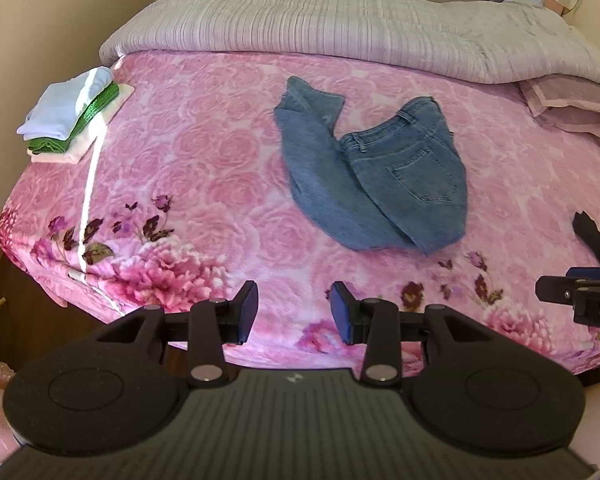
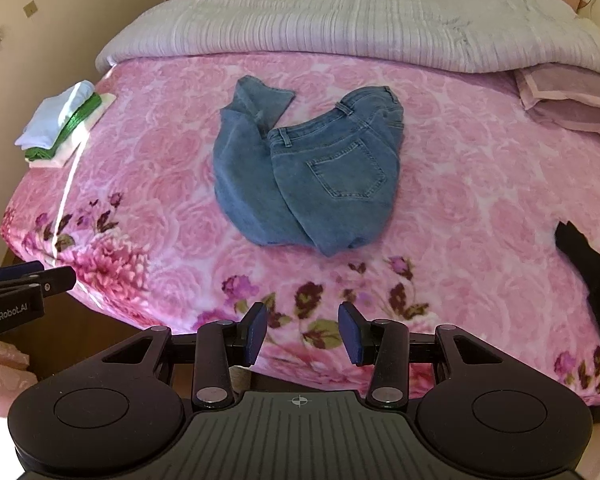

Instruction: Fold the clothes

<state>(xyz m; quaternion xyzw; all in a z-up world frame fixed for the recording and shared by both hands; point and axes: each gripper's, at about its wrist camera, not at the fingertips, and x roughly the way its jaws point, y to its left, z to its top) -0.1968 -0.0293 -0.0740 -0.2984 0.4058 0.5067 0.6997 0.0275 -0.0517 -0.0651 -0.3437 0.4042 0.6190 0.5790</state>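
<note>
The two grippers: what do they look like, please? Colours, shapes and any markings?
The left gripper and the right gripper are alike: black ribbed body, two round discs, black linkage arms with silver pivots, blue pads on the fingers. White lettering "GenRobot.AI" shows on the left one's side. No cables or sleeves are visible.

1. Left wrist cam: sits behind its own left gripper (image 1: 293, 312), looks forward and steeply down over the near bed edge. Jeans (image 1: 374, 176) lie ahead, slightly right of the fingers, well apart.
2. Right wrist cam: same pose behind the right gripper (image 2: 303, 334); jeans (image 2: 312, 168) dead ahead.
3. Overlap: nearly the whole pink blanket (image 1: 204, 168), folded stack (image 1: 74, 114) far left, grey quilt (image 1: 340, 20) at the far end.
4. Each cam catches the other tool at its frame edge.
</note>
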